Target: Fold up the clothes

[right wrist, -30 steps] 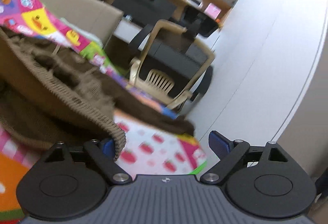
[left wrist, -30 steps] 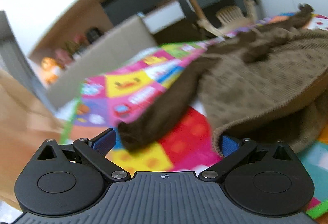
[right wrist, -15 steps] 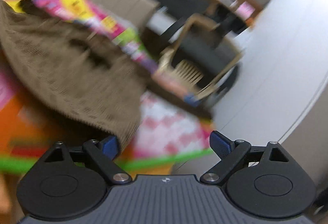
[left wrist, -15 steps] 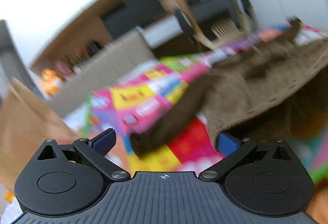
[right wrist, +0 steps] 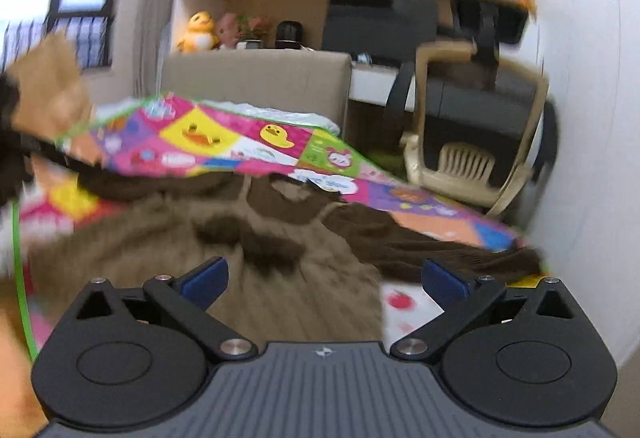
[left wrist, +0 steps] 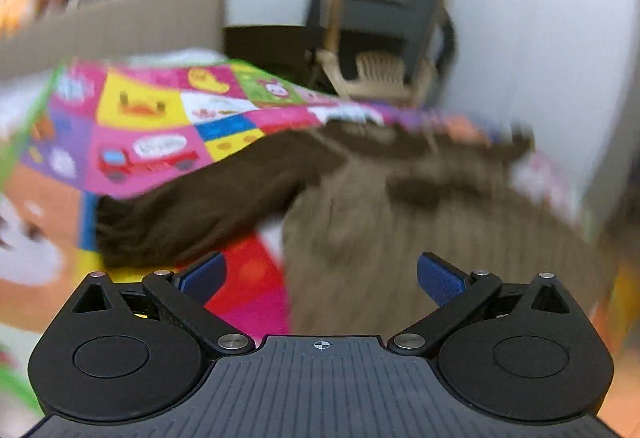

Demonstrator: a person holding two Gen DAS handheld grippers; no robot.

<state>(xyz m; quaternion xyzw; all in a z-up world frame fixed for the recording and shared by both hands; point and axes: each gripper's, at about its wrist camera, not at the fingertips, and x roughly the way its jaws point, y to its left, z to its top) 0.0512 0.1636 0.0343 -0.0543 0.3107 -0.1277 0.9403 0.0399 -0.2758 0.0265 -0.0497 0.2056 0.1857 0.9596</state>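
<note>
Two grippers: both are seen from behind, held above a brown sweater spread on a patterned mat; both views are blurred.
Mat: a brightly coloured play mat with cartoon squares is laid flat, and its green-edged border is seen in the right wrist view.
Sweater: a tan ribbed-knit sweater with dark brown sleeves is spread on the mat, reaching close to each gripper.
Left sleeve: a dark brown sleeve is stretched out across the mat toward the left, its cuff lying near the left finger of the left gripper.
Right sleeve: a dark brown sleeve is laid out to the right along the mat's far edge.
Chair: a beige plastic chair is seen beyond the mat, near the white wall.
Left gripper: the left gripper is spread wide, blue pads well apart; nothing is held between them, and the sweater's body is seen through the gap.
Right gripper: the right gripper is likewise spread wide, with nothing clamped; the sweater's hem area is seen below its fingers.
Shelf toys: small plush figures are lined up on a ledge at the back.
</note>
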